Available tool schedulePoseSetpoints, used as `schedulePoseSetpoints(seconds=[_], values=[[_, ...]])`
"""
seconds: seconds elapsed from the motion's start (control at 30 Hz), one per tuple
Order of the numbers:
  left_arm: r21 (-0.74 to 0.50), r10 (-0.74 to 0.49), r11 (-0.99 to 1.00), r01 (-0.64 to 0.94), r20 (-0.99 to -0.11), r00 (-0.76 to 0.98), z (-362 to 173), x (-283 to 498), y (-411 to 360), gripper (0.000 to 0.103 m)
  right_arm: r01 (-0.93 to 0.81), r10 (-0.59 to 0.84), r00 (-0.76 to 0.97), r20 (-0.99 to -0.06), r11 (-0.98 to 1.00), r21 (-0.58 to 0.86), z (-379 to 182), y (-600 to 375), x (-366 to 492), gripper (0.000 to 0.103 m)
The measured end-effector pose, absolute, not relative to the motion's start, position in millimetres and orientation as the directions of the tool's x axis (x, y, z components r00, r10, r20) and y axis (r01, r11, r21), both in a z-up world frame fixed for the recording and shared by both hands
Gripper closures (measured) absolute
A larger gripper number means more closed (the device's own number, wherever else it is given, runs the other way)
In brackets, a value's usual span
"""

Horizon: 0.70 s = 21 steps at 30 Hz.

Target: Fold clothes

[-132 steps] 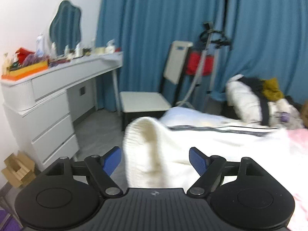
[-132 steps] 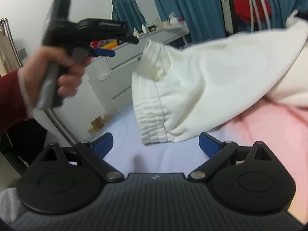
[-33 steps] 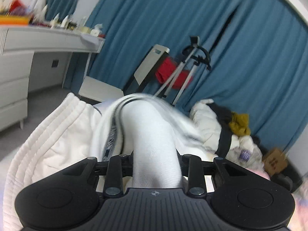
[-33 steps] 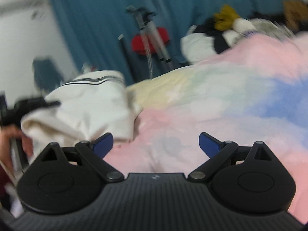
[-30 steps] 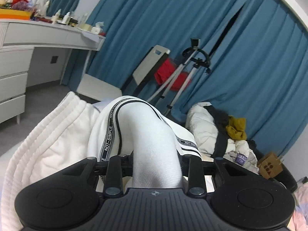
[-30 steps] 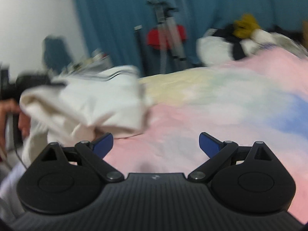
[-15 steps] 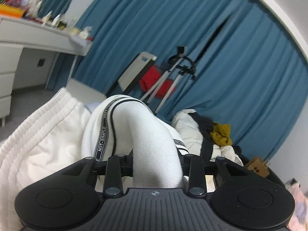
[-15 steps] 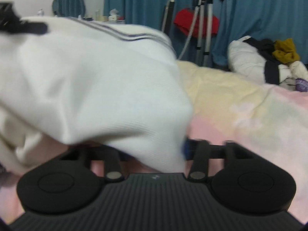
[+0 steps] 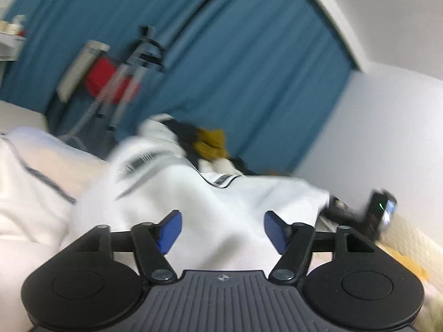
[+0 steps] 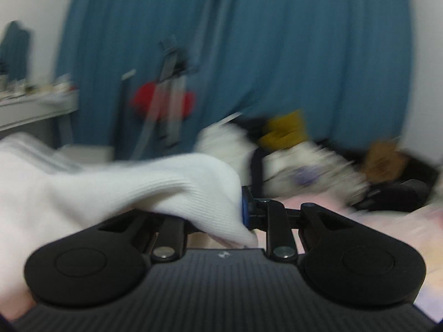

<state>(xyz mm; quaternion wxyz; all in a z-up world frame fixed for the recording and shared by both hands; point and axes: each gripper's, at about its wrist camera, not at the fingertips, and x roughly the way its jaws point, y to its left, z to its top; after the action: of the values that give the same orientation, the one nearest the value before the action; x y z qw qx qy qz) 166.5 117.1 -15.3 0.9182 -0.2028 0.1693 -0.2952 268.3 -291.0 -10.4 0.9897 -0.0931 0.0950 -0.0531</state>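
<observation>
We count one white garment (image 9: 221, 207), two grippers, one heap of clothes (image 10: 282, 149) by the blue curtain (image 9: 235, 69) and one red item (image 10: 163, 102) on a stand; our left gripper (image 9: 223, 231) points nearly level, its jaws just opened, blue pads (image 9: 169, 231) clear of the cloth lying between them on the bed; our right gripper (image 10: 216, 215), also near level, has just closed and clamps the garment's ribbed edge; both views are blurred
</observation>
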Motion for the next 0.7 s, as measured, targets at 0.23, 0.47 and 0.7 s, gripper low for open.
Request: schedulePoseSetpoints(seconds=[0.23, 0.47, 0.7], values=[[-0.362, -0.568, 0.818, 0.447, -0.387, 0.727, -53, 178, 68, 0.031, 0.378, -0.429, 0.901, -0.06, 0.846, -0.376, -79, -385, 263, 0.079], [-0.354, -0.46, 0.881, 0.313, -0.491, 0.74, -74, 205, 73, 0.031, 0.309, -0.346, 0.841, -0.417, 0.938, -0.156, -139, -434, 262, 0.077], [-0.353, -0.391, 0.908, 0.226, -0.518, 0.761, -62, 210, 92, 0.031, 0.347, -0.216, 0.806, -0.551, 0.927, 0.145, -119, -448, 246, 0.068]])
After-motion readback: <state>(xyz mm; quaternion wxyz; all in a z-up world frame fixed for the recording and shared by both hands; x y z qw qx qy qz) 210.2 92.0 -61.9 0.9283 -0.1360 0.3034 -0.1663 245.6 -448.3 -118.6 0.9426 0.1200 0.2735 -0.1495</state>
